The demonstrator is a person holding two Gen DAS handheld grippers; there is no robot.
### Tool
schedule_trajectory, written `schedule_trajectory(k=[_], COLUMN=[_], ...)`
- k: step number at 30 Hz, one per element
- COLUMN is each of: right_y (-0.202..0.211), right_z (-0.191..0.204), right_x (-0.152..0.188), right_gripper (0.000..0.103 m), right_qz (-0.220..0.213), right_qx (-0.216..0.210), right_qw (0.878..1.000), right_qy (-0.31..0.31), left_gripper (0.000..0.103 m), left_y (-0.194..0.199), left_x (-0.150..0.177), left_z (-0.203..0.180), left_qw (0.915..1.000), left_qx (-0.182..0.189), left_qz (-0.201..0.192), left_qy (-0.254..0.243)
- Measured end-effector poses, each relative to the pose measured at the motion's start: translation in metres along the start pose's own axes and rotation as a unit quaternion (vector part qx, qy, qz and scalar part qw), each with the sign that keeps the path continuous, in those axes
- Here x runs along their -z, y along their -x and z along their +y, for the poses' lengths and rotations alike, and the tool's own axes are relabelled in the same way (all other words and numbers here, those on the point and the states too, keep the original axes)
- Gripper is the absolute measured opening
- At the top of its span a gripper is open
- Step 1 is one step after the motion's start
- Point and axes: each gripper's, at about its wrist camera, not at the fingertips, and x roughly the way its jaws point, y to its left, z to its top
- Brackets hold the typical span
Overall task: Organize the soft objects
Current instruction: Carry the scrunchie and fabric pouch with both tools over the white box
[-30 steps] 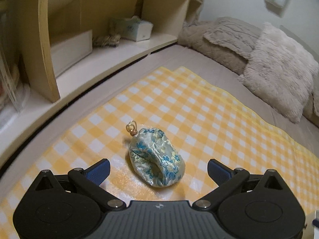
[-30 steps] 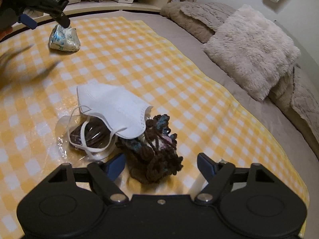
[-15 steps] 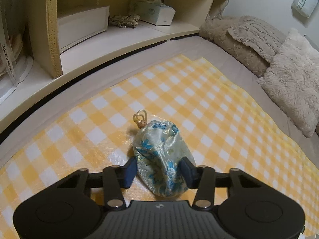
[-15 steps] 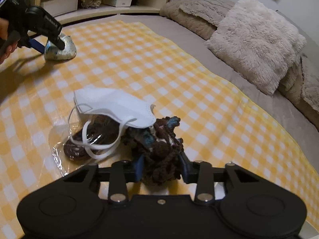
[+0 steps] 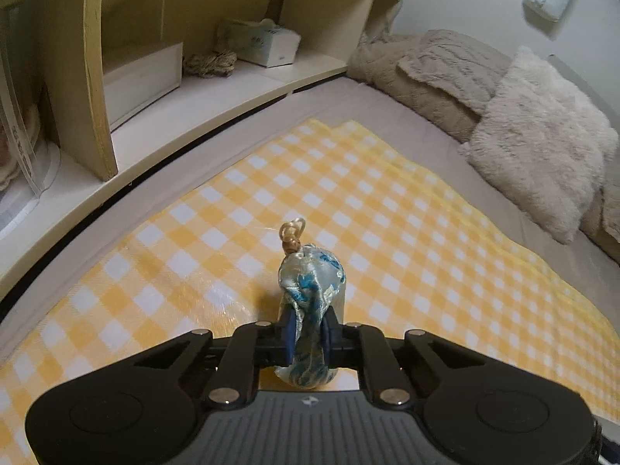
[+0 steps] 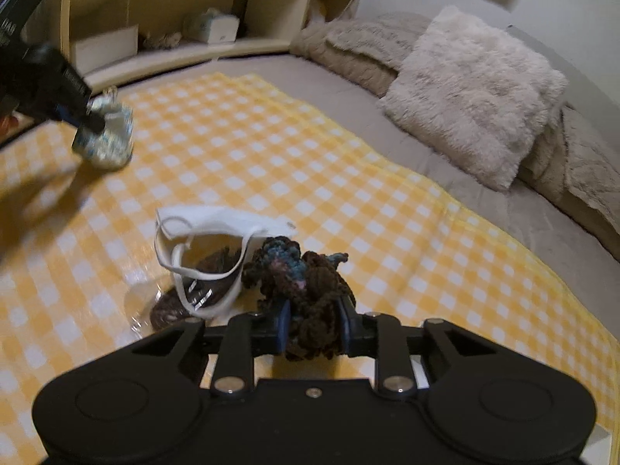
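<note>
A silky pouch with blue flowers [image 5: 310, 294] and a bead loop at its top is squeezed thin between the blue pads of my left gripper [image 5: 308, 335], which is shut on it above the yellow checked cloth [image 5: 407, 240]. In the right wrist view the same pouch [image 6: 108, 139] hangs at the far left in that gripper. My right gripper [image 6: 313, 327] has its jaws closing on a dark brown crocheted bundle [image 6: 310, 290] with blue and pink yarn; both pads press into it. Beside it a white face mask [image 6: 201, 232] lies over a dark item in clear wrapping [image 6: 182, 302].
A cream shelf unit [image 5: 162, 89] runs along the far left, holding a white box [image 5: 143, 77], a rope coil [image 5: 211, 64] and a tissue box [image 5: 263, 44]. Fluffy beige cushions [image 6: 476, 89] and a knitted blanket [image 6: 360, 50] lie at the right and back of the bed.
Both grippers have gone from wide open to closed on their objects: the left on the flowered pouch, now squeezed and raised off the cloth, the right on the brown crocheted bundle.
</note>
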Motion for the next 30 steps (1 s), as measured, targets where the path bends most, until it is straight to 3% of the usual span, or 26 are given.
schedule_trajectory(k=[14, 30], right_y=[0.078, 0.137], right_z=[-0.012, -0.023], right_x=[-0.004, -0.004], right_gripper=[0.026, 0.026], right_qz=[-0.059, -0.124], right_qx=[0.004, -0.010], right_qw=[0.996, 0.986], right_qy=[-0.067, -0.115], left_gripper=[0.012, 0.012], left_y=[0.092, 0.163], left_x=[0.019, 0.045], left_z=[-0.025, -0.063], left_qw=[0.9940, 0.9795], left_qx=[0.067, 0.107], left_qz=[-0.047, -0.098], left_qy=[-0.072, -0.140])
